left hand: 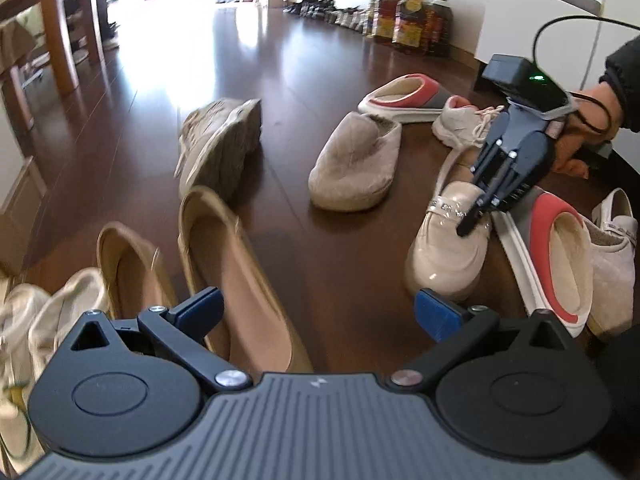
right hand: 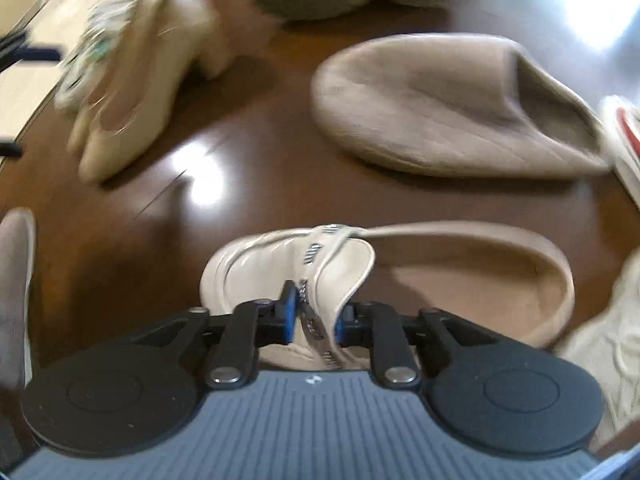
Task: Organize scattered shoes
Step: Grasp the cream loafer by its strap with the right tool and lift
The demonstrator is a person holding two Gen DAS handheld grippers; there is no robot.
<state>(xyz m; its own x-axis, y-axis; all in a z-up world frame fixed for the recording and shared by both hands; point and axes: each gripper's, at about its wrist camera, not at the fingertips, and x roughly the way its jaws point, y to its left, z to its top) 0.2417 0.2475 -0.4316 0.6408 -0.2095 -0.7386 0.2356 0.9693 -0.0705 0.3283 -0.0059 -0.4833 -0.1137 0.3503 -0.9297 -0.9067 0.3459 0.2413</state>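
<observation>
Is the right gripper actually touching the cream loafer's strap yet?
Touching. The right wrist view shows the right gripper with its blue pads pinched on the cream loafer at its decorated strap, no gap on either side.

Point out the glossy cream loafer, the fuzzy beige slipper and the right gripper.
glossy cream loafer [left hand: 444, 256]: left wrist view, on its shiny toe.
fuzzy beige slipper [left hand: 352, 160]: left wrist view, on its plush upper.
right gripper [right hand: 314, 314]: right wrist view, between its blue fingertips, pinching the loafer's strap.

Dark wood floor: scattered loafer, slippers, flats.
</observation>
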